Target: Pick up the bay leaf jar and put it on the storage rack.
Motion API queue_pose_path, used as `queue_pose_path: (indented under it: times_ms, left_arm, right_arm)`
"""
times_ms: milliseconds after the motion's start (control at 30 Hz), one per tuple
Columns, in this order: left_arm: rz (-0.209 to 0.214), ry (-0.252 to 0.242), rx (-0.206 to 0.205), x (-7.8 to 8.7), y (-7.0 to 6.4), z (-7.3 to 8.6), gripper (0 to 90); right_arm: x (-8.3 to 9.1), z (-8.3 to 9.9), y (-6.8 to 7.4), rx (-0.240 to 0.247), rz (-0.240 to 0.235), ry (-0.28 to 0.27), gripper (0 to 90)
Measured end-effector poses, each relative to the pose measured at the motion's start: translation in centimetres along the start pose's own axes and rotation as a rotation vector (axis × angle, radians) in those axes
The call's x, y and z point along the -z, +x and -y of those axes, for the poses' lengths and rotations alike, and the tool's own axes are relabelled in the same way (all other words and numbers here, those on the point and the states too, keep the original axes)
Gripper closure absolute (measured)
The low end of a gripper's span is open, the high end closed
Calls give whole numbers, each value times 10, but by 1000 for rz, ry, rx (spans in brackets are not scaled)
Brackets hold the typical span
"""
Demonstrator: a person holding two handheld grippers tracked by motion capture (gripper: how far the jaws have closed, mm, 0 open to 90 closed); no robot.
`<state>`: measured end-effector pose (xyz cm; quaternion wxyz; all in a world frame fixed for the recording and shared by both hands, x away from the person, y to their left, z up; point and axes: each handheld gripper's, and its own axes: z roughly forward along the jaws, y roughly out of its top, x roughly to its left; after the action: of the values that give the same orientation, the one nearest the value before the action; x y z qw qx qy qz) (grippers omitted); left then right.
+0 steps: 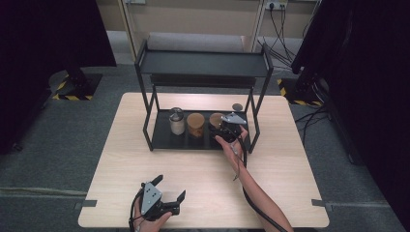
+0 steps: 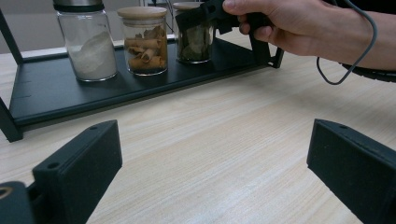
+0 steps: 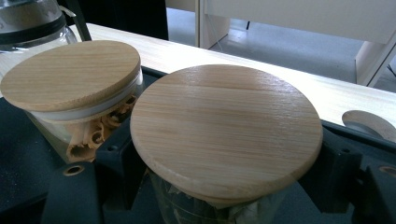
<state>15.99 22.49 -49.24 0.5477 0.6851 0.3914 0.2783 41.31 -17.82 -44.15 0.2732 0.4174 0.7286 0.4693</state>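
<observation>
Reaching in under the rack's upper tier, the right hand-held gripper (image 1: 226,126) is seen at the third jar along the lower shelf (image 1: 162,137), the jar of dried leaves (image 2: 194,43) with its round wooden lid (image 3: 226,128). In the right gripper view the jaws are set either side of the glass just below that lid, one at nine o'clock and one at three o'clock of it; they are close against the jar, though whether they are pressed fully home cannot be told from these pictures. A grasp on this jar is judged to be the step in hand.

Just beside it, at nine o'clock in the high view, stands the jar of curled bark pieces (image 2: 143,41), also wooden-lidded, and beyond that the glass jar of white powder (image 2: 88,41) with a dark cap. The gap between the leaf jar and its neighbour is narrow, so the near jaw should be kept clear of the bark jar as the squeeze is made. Glass is smooth and the lid merely sits on top, by the look of it, so the grip is best taken on the body, level, and any lift kept upright and low enough to miss the upper shelf (image 1: 203,63).

Down at six o'clock of the desk (image 1: 290,193), the left hand-held gripper (image 1: 169,193) is held wide open with nothing between its jaws, well apart from the rack.
</observation>
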Motion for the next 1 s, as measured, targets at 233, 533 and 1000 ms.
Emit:
queue_pose_path:
  times_ms: [233, 533, 1000]
  left_arm:
    - [0, -1, 1, 0, 0, 0, 28]
    - [1, 2, -1, 0, 0, 0, 28]
    - [0, 3, -2, 0, 0, 0, 28]
  right_arm:
    - [-2, 3, 0, 0, 4, -5, 261]
    - [-1, 6, 1, -18, 14, -10, 154]
    - [13, 10, -3, -47, -3, -40, 51]
